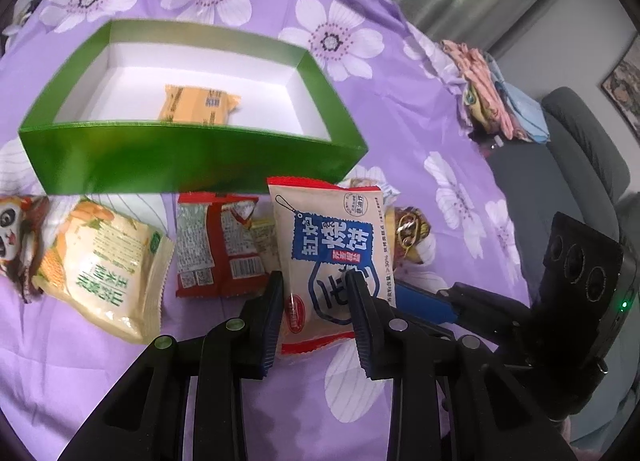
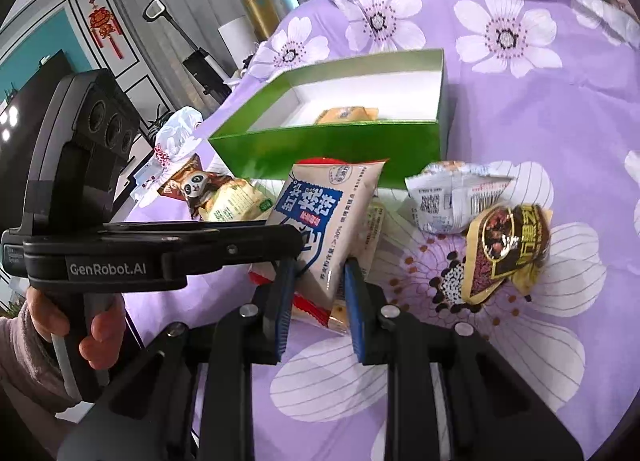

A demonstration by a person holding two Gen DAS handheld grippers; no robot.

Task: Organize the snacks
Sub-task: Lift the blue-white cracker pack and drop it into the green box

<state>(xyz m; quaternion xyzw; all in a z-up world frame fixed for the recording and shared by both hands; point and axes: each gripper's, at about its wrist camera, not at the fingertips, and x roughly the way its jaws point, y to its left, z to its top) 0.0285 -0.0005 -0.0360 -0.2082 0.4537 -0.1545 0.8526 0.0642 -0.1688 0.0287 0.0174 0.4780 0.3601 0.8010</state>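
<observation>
Peeking from under the beige snack packet with a blue label and red ends [image 1: 334, 257], a small yellow packet [image 1: 266, 239] is mostly hidden. Both the left gripper [image 1: 316, 281] and the right gripper [image 2: 318, 273] angle downward and are clamped on that beige packet, just in front of the green cardboard box [image 1: 192, 159]. One orange packet [image 1: 198, 103] lies inside the box on the purple flowered table cloth [image 1: 400, 121].

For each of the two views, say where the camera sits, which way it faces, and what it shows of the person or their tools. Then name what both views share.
Left wrist: sits on the left tool, facing down at the snack packet it grips; the right tool enters from the right.
Right wrist: sits on the right tool, facing the same snack packet; the left tool and a hand show at left.
Shared: the packet, the green box, the purple flowered cloth.
</observation>
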